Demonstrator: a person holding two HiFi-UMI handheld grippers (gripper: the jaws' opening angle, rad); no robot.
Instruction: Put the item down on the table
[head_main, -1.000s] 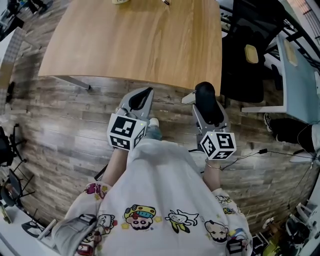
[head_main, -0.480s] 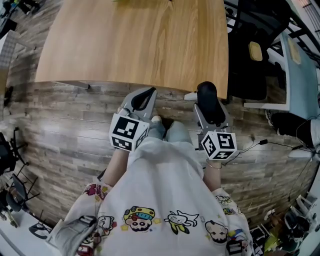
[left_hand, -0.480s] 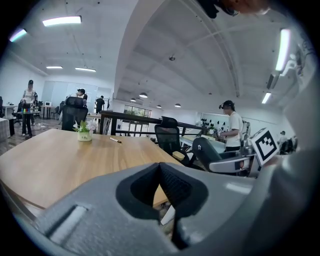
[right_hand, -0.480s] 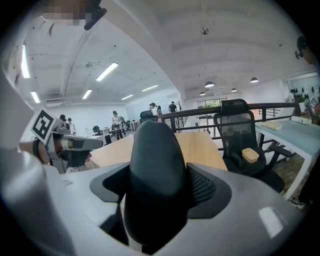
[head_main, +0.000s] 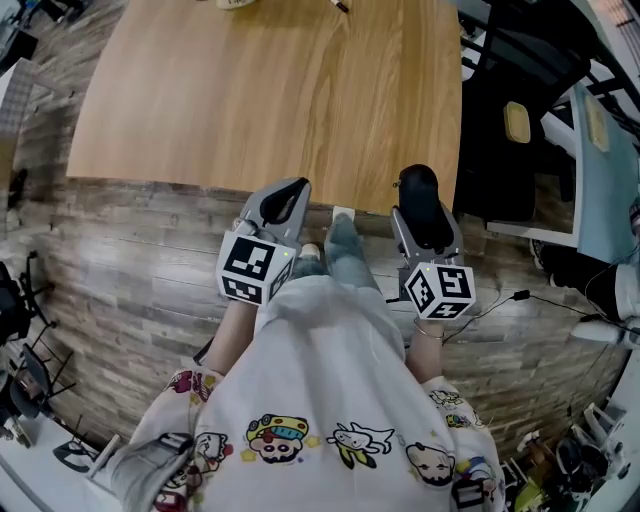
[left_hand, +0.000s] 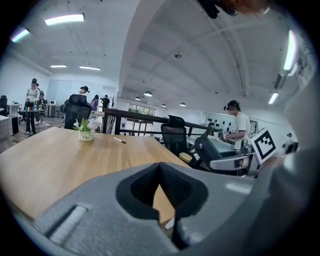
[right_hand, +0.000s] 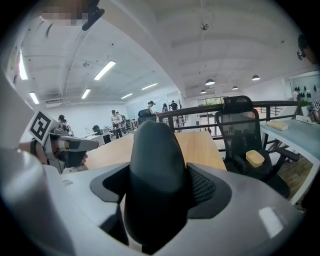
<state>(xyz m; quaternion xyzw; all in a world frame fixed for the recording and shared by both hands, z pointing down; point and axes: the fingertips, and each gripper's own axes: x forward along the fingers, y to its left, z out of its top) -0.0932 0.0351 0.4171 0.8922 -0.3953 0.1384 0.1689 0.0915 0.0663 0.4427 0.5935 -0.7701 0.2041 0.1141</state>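
Two units are at the near edge of the wooden table (head_main: 270, 100): the left gripper (head_main: 287, 192) has its jaws pressed together on nothing, and the right gripper (head_main: 424, 212) is clamped on an upright black rounded item (head_main: 417, 186) by the table's near right corner.

A dark item (right_hand: 155, 150), possibly a mouse, sits half hidden in the right tongs (right_hand: 156, 189).

Right gripper (head_main: 428, 230) carries a dark item (head_main: 417, 188) at the wooden table's (head_main: 260, 90) near right corner; left gripper (head_main: 283, 200) sits alongside, tip at the table's near edge.
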